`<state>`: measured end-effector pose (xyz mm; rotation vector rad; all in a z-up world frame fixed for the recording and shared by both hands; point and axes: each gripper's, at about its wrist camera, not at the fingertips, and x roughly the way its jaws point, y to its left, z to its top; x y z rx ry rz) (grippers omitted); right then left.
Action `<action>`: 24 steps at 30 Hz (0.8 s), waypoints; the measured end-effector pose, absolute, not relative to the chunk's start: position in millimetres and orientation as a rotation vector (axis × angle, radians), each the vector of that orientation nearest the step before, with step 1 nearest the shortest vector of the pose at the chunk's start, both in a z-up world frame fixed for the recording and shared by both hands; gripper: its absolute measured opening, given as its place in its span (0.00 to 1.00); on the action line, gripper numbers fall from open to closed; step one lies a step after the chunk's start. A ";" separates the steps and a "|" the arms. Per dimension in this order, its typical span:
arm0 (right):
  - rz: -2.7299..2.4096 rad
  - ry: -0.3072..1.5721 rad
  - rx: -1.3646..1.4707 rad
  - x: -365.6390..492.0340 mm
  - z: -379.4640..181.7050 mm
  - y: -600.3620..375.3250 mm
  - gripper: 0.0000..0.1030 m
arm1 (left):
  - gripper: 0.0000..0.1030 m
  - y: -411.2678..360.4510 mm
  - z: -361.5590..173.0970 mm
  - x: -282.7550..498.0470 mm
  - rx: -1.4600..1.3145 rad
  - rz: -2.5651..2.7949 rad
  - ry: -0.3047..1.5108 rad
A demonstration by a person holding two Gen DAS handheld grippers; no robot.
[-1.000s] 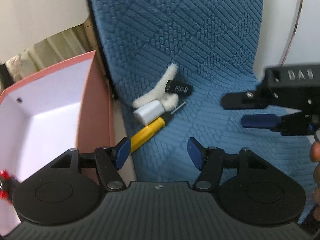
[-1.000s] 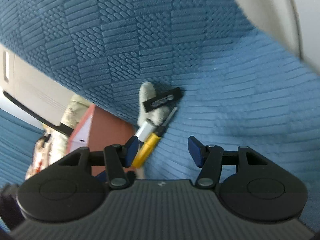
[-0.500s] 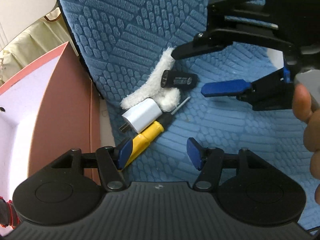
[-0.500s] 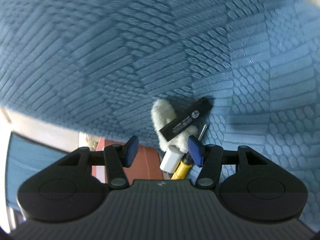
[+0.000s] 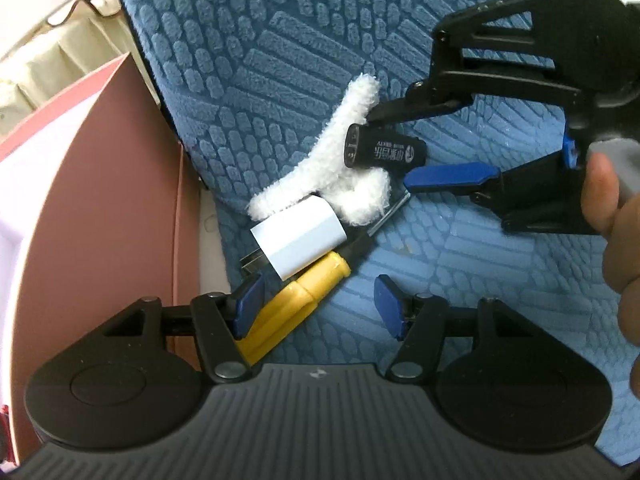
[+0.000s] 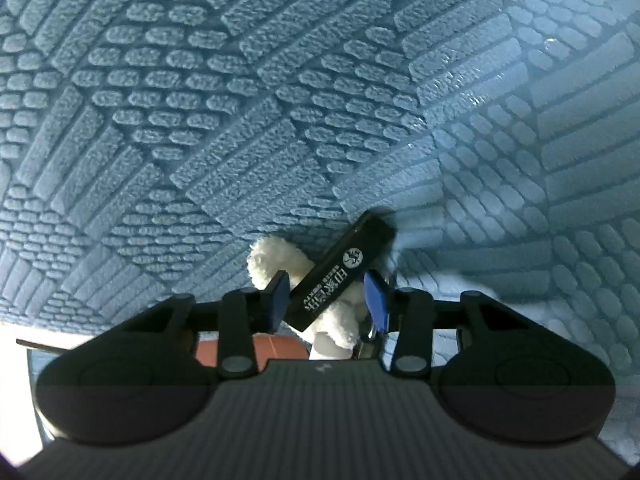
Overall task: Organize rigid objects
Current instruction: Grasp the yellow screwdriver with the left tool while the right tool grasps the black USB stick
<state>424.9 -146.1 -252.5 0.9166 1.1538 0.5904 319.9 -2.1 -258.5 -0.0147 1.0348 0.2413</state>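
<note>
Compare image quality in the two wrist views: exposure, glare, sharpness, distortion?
Left wrist view: bright and evenly lit, sharp on the black tube and white charger, fisheye bending at the edges, the person's hand soft at the right. Right wrist view: dimmer, bluish, blown-out white corner at lower left, small glints on the blue cover, tube print readable.

Yellow tool (image 5: pixel 296 300) handle end hidden behind left claw (image 5: pixel 316 304); pink box (image 5: pixel 100 200) cut off at frame's left edge.
</note>
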 end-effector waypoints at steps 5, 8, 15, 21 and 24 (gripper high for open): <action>0.555 1.180 0.939 441.3 -258.2 -143.9 0.43 | 0.62 5.9 -260.0 322.8 -0.075 0.237 1.045; 0.562 1.194 0.952 445.9 -262.8 -141.3 0.43 | 0.47 9.3 -258.0 321.4 -0.116 0.221 1.048; 0.566 1.199 0.959 436.8 -266.5 -124.9 0.37 | 0.27 0.0 -255.6 314.7 -0.120 0.215 1.044; 0.594 1.190 0.890 430.9 -251.1 -126.4 0.28 | 0.23 -7.4 -254.5 303.2 -0.173 0.201 1.050; 0.596 1.189 0.870 428.4 -248.3 -123.7 0.26 | 0.22 -12.0 -253.4 294.9 -0.205 0.202 1.052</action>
